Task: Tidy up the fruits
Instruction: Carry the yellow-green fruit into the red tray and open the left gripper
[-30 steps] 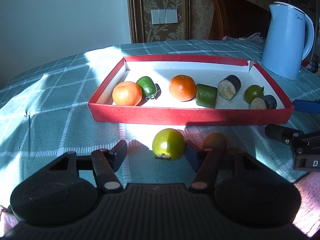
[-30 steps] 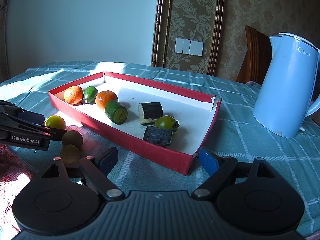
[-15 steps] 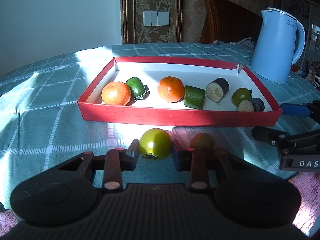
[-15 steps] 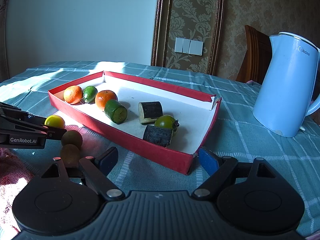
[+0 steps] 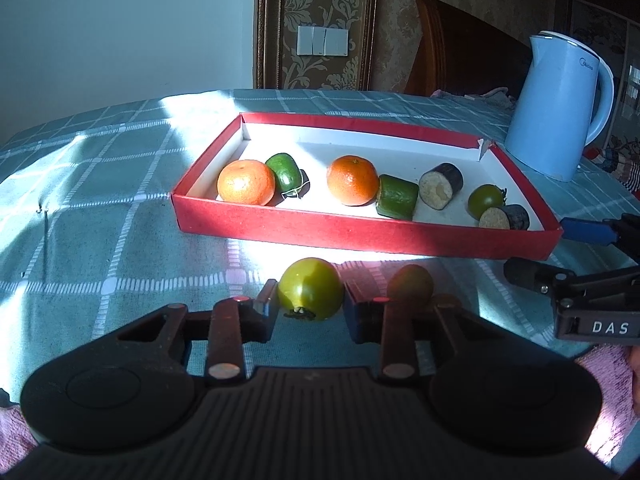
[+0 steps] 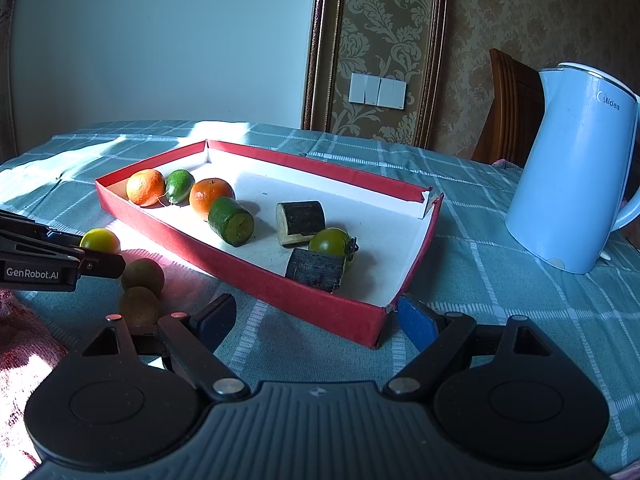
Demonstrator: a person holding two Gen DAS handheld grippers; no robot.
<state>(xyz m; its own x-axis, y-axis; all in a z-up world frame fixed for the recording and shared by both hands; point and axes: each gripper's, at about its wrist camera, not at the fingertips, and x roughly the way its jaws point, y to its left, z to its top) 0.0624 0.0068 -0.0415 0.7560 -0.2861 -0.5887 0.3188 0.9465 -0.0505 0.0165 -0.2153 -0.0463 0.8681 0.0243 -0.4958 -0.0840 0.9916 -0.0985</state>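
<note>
Left wrist view first: the left hand-held gripper [image 5: 310, 304] sits low in the middle of the frame with its fingers pressed against both sides of a yellow-green tomato [image 5: 311, 294], so it looks clamped on it. The tomato rests on the checked cloth of the bench [image 5: 120, 208], just in front of the red tray [image 5: 360, 232]. Inside the tray, from left to right, lie an orange [image 5: 246, 182], a small green fruit [image 5: 285, 176], a second orange [image 5: 353, 180], a cut green piece [image 5: 397, 197], a dark cut piece [image 5: 441, 186], a green tomato [image 5: 486, 201] and another dark piece [image 5: 505, 218]. Right of the held tomato a brown fruit [image 5: 410, 283] waits on the cloth. At the right edge the right hand-held gripper [image 5: 560, 252] shows with its fingers apart.

Right wrist view: the right hand-held gripper [image 6: 314, 318] at the bottom is spread wide and holds nothing, near the tray's closest corner. At the left, beside the other tool, the yellow-green tomato [image 6: 100, 241] and two brown fruits [image 6: 143, 275] [image 6: 139, 306] lie outside the tray. A blue kettle [image 6: 568, 168] stands at the right.

Judging from this, seven pieces are in and three are left: the gripped tomato, apparently next, then the two brown fruits.
</note>
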